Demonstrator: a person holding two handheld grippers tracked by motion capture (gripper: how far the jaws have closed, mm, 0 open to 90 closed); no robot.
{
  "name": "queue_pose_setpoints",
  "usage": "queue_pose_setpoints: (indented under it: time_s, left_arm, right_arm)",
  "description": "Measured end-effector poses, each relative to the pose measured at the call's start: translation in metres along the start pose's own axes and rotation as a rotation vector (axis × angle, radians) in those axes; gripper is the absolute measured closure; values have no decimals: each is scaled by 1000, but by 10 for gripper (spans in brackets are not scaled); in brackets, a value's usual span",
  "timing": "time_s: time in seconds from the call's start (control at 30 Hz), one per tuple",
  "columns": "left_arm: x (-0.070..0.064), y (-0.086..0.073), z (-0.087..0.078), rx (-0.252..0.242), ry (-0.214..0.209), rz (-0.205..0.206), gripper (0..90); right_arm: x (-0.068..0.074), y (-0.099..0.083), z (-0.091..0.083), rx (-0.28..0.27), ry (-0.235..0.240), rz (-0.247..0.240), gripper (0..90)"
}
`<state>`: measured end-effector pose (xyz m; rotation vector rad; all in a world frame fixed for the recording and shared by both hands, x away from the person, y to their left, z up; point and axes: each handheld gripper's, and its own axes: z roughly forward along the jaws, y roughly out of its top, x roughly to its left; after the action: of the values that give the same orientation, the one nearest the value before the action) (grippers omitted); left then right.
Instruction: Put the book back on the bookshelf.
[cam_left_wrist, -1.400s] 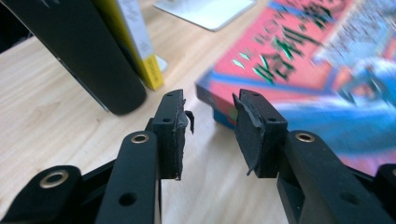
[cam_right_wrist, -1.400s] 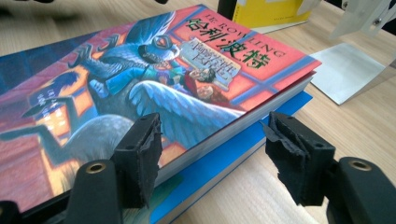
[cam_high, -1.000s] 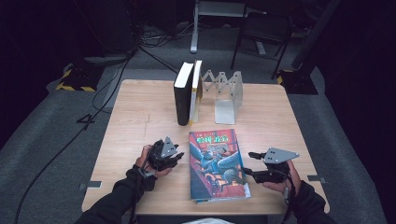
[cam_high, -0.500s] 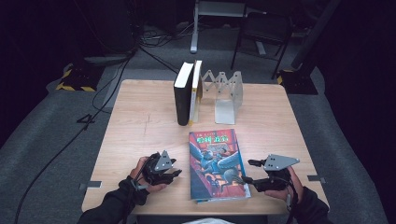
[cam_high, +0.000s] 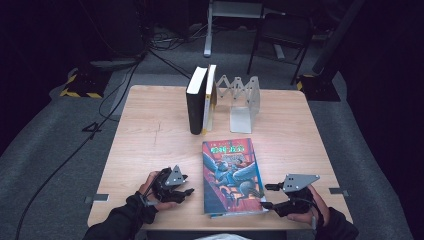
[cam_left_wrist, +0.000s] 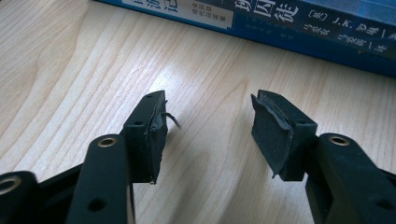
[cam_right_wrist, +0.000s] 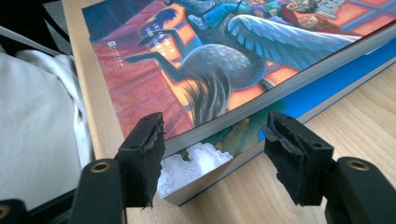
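A: What's different from a second ago?

B: Both hands have dropped toward the near edge of the worktop (cam_high: 150, 130). The right hand-held gripper (cam_high: 267, 196) was level with the middle of the illustrated book (cam_high: 231, 175); now it sits at that book's near right corner. The left hand-held gripper (cam_high: 186, 186) has slid down along the book's spine side and stops just short of it

A: Either one holding anything?

B: No. In the right gripper view the jaws stand wide, one over the cover (cam_right_wrist: 196, 70), one beyond the page edge, and a second, blue-covered book (cam_right_wrist: 299, 100) shows under the first. In the left gripper view the jaws are wide too, over bare wood, with the blue spine (cam_left_wrist: 299, 23) just ahead

A: And the book itself?

B: Unmoved, lying flat in front of the upright books (cam_high: 201, 100) and the metal bookend (cam_high: 245, 102). I'd judge the right side is lining up to nip that corner for a lift
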<state>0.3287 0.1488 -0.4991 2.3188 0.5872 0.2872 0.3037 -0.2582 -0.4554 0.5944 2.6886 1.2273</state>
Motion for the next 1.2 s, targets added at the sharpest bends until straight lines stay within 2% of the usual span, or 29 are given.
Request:
queue_pose_setpoints:
  time_s: [0.23, 0.43, 0.67, 0.8, 0.87, 0.97, 1.2]
  left_arm:
    - [7, -2, 4, -17, -25, -52, 361]
    - [6, -1, 6, -22, -17, -49, 337]
    - [7, 2, 9, -18, -19, -41, 297]
    - [7, 5, 12, -17, -19, -32, 288]
    - [9, 8, 14, -16, -20, -29, 272]
    - [14, 10, 17, -12, -19, -40, 263]
    - [22, 17, 23, -10, -8, -52, 253]
  right_arm:
    - [1, 6, 2, -6, 8, 7, 359]
    - [0, 14, 11, 14, 5, 5, 355]
    - [-10, 19, 21, 64, 39, 76, 289]
    - [-16, 22, 25, 94, 63, 100, 252]
    - [-20, 24, 28, 110, 88, 122, 231]
    - [-24, 26, 31, 128, 104, 121, 217]
    - [-26, 32, 34, 141, 95, 103, 207]
